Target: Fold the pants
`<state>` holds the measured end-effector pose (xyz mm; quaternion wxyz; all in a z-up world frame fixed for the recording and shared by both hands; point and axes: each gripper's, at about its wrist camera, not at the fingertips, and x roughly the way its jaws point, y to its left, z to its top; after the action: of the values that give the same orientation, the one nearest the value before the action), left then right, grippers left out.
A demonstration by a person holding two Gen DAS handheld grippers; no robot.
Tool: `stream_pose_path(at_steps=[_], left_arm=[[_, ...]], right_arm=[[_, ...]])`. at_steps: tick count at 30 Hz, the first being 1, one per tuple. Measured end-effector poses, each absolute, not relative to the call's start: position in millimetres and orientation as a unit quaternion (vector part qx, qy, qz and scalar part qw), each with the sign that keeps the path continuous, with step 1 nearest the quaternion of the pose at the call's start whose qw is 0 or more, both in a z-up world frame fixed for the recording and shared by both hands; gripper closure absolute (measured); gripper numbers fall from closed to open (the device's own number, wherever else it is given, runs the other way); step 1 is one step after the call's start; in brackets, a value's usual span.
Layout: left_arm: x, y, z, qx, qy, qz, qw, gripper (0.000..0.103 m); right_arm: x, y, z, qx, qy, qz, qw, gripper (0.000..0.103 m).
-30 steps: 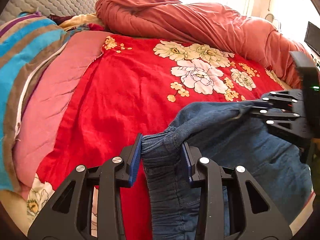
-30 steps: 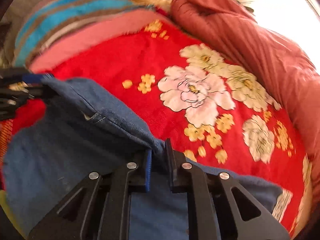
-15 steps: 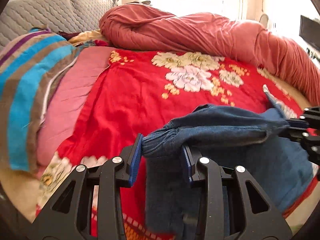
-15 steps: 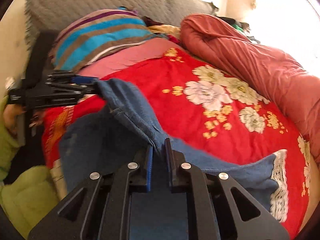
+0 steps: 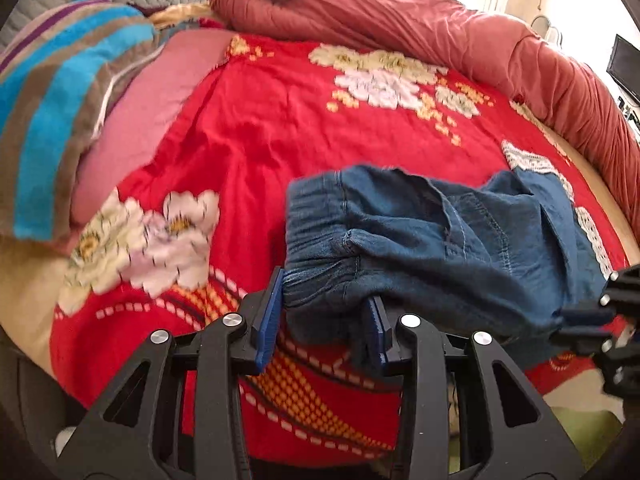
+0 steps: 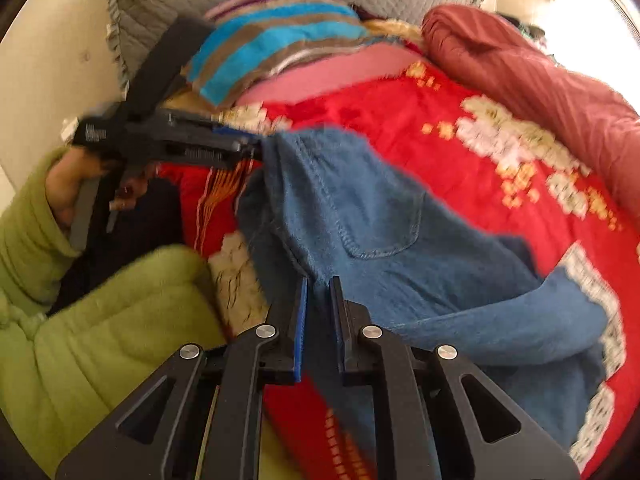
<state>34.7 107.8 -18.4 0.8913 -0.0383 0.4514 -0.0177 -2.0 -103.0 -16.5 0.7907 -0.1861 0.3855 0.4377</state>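
The blue denim pants (image 5: 440, 248) hang stretched between my two grippers above the near edge of the red floral bedspread (image 5: 280, 112). My left gripper (image 5: 324, 308) is shut on the elastic waistband at its left end. My right gripper (image 6: 318, 300) is shut on the waistband's other end, with the back pocket (image 6: 380, 216) in front of it. The right gripper shows at the right edge of the left wrist view (image 5: 600, 320); the left gripper shows at the left of the right wrist view (image 6: 240, 146).
A rolled rust-red quilt (image 5: 440, 28) lies along the far side of the bed. A striped blue and brown blanket (image 5: 52, 92) and a pink one (image 5: 140, 120) are piled at the left. My green sleeve (image 6: 92, 320) is near the bed's edge.
Both grippers have pulled back toward the near edge of the bed and lifted, dragging the pants with them. The pants now hang between the grippers instead of lying on the spread.
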Motion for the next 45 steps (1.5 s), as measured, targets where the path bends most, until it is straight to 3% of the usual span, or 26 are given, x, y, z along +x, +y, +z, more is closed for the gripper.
stream_pose_path(at_steps=[4, 14, 17, 20, 23, 27, 32, 36, 40, 42, 45], left_arm=[[25.8, 114.9, -21.4, -0.054, 0.466, -0.014, 0.883, 0.065], [2.3, 97.5, 30.8, -0.041, 0.403, -0.016, 0.914, 0.065], [15.1, 72.5, 28.8, -0.029, 0.412, -0.046, 0.910, 0.065], [30.1, 46.4, 9.3, -0.009, 0.439, -0.069, 0.896, 0.065], [39.9, 39.5, -30.7, 0.023, 0.500, -0.049, 0.864, 0.065], [32.4, 45.8, -41.9, 0.011, 0.502, -0.066, 0.862, 0.066], [21.2, 49.9, -31.0, -0.001, 0.486, -0.069, 0.871, 0.066], [6.8, 45.3, -3.0, 0.007, 0.450, -0.064, 0.890, 0.062], [3.4, 30.9, 13.3, 0.014, 0.430, -0.073, 0.900, 0.055], [0.2, 19.6, 18.7, 0.022, 0.423, -0.085, 0.902, 0.052], [-1.0, -1.2, 21.7, 0.035, 0.417, -0.104, 0.902, 0.051]], right_arm=[[-11.6, -97.1, -30.1, -0.172, 0.408, 0.457, 0.771, 0.093], [-5.2, -132.6, 9.5, -0.165, 0.352, 0.423, 0.819, 0.091], [9.5, -142.4, 6.3, -0.169, 0.359, 0.388, 0.832, 0.074], [21.9, -148.2, 0.4, -0.153, 0.371, 0.374, 0.836, 0.071], [28.2, -146.2, -19.5, -0.159, 0.422, 0.369, 0.813, 0.059], [28.2, -139.0, -51.6, -0.181, 0.481, 0.358, 0.780, 0.058], [31.4, -161.6, -22.1, -0.120, 0.454, 0.375, 0.799, 0.057], [41.0, -190.8, 11.4, -0.089, 0.414, 0.337, 0.841, 0.039], [59.2, -223.7, 21.1, -0.050, 0.401, 0.280, 0.871, 0.036], [71.5, -236.5, 21.9, -0.037, 0.400, 0.255, 0.880, 0.027], [89.1, -251.8, 20.1, -0.022, 0.398, 0.223, 0.890, 0.026]])
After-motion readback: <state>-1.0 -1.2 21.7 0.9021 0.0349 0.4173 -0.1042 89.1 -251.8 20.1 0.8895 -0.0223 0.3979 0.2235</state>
